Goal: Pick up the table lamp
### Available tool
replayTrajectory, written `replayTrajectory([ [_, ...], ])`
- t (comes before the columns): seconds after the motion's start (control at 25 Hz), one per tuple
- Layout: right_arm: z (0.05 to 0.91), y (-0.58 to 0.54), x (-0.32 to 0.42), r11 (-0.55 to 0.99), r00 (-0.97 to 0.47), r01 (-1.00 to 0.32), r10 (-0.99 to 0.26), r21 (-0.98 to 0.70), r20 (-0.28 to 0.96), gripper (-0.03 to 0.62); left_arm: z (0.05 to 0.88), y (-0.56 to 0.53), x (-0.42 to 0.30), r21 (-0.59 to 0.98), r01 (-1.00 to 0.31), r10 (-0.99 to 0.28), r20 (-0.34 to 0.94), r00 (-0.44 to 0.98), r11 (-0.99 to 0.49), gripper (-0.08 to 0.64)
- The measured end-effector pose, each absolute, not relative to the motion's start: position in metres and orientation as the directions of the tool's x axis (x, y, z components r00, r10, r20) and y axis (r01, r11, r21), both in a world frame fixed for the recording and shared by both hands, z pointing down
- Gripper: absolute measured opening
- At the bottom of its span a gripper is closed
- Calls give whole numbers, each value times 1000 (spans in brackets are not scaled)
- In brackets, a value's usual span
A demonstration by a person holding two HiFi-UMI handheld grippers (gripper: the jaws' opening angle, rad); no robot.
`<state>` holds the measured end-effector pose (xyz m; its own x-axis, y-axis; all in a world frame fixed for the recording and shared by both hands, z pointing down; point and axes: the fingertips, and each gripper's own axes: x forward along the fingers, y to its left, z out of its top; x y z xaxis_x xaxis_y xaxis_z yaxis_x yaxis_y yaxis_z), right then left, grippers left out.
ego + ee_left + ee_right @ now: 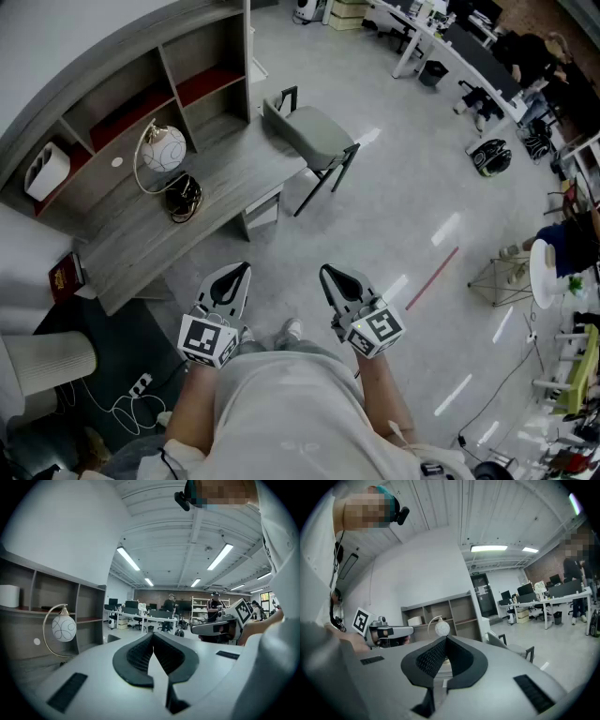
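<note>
White box (47, 171) in left shelf compartment (82, 148), table lamp (164, 148) on desk (234, 178)

Floor (281, 248) to desk (246, 172) lies bare; black object (184, 197) crowds table lamp (164, 148).

Your table lamp (163, 148) stands upright on the grey desk (239, 173), well back from the front edge and close against the shelving (141, 89) along the back edge. Its white globe shade (63, 628), marked with looping lines, hangs from a thin arched stem (44, 630) that curves up and over it.
</note>
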<state>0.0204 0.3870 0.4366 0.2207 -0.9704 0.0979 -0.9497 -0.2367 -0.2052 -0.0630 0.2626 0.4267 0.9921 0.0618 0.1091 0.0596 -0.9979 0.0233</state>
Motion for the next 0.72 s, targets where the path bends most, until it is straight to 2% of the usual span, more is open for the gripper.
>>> replayTrajectory([
  [0.72,444,422,91,-137,129,-950,-990,-281,50,31,440,289,-15,28,-53,-48,152,987,-998,15],
])
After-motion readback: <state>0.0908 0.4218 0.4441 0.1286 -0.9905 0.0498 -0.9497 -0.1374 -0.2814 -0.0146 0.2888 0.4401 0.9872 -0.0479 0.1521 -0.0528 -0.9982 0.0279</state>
